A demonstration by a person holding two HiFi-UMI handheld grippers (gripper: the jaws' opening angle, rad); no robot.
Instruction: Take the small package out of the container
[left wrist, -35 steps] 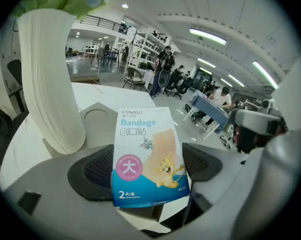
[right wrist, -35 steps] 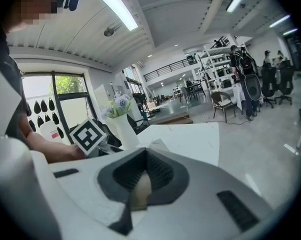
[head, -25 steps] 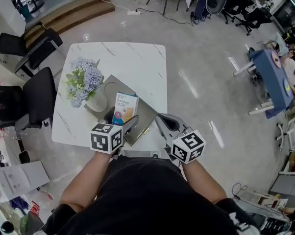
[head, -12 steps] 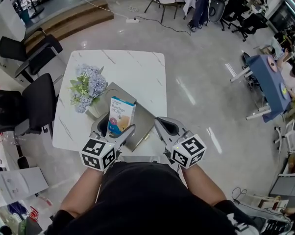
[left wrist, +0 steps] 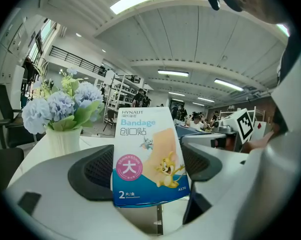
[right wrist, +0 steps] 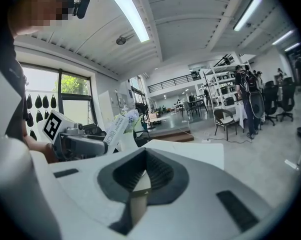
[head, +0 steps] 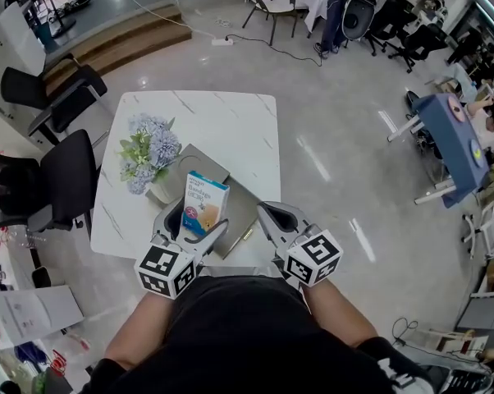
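Note:
A small white and blue bandage package [head: 203,204] [left wrist: 148,156] stands upright between the jaws of my left gripper [head: 189,224] [left wrist: 150,170], which is shut on its lower part. It is held above the near end of the flat grey container [head: 240,197] on the white table [head: 230,121]. My right gripper [head: 273,217] [right wrist: 145,176] is just to the right, over the table's near edge, shut with nothing in it. The right gripper view also shows the package [right wrist: 116,127] edge-on, at its left.
A white vase of pale blue flowers [head: 148,156] [left wrist: 60,111] stands on the table just left of the container. Black chairs [head: 62,175] stand along the table's left side. To the right of the table is open grey floor [head: 345,162].
My left gripper has drawn back toward me with the package, which now stands higher and more upright over the container. The right gripper has barely moved.

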